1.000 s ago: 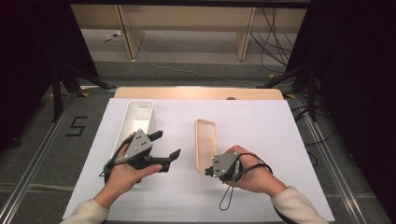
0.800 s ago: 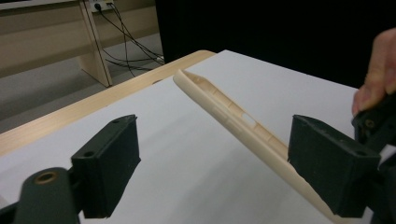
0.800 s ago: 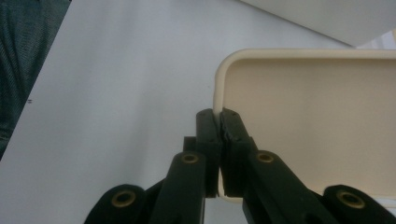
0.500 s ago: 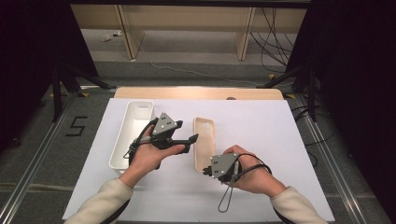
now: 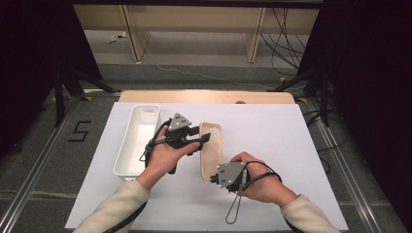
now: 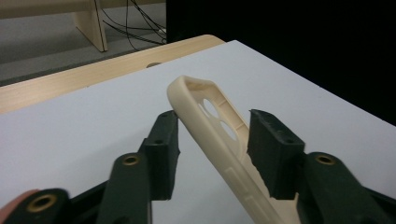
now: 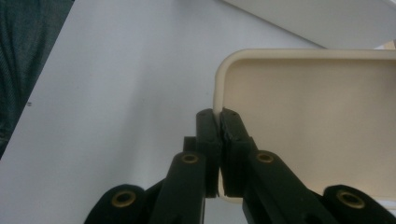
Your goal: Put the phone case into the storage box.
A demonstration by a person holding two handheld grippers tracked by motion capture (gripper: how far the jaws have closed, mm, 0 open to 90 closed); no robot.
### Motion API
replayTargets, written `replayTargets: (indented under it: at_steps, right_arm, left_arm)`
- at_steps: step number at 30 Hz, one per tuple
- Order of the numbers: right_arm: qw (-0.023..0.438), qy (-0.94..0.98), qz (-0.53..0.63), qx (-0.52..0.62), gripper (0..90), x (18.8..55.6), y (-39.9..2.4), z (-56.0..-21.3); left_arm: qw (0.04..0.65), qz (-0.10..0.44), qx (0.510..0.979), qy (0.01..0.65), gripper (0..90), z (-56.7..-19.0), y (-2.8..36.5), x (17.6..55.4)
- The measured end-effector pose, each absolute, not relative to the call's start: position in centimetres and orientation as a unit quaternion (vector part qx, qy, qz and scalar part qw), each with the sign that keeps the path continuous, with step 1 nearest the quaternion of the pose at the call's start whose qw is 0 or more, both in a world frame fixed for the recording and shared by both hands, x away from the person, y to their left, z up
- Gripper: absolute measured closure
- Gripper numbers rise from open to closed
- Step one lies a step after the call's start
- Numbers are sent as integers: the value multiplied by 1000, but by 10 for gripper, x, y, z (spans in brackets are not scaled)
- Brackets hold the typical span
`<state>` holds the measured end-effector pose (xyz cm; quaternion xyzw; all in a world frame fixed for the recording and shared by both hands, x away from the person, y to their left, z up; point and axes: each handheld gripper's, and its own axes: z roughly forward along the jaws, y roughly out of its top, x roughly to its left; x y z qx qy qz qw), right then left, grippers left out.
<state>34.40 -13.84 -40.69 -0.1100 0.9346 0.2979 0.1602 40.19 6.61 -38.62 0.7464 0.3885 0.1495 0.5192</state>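
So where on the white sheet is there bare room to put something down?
Free: the wide patch right of the cream phone case, and the strip behind the white plastic bin. Crowded: between bin and case, where the left gripper works.

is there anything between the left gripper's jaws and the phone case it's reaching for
Nothing visible. In the left gripper view the cream phone case already sits between the left gripper pads, its jaws just closing in, one pad beside the rim, the other with a gap. The right gripper pinches the case's near edge, away from that spot.
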Motion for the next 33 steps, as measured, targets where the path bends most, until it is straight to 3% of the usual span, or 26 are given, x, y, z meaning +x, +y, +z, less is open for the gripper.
replayTargets:
  at_steps: [10,33]
  right_arm:
    - [168,937,281,-121,886,342,-135,-410]
    - [184,943,257,-102,856,347,-133,-420]
  left_arm:
    - [535,122,733,403,678,-383,68,399]
    - [564,104,721,389,823,-376,63,386]
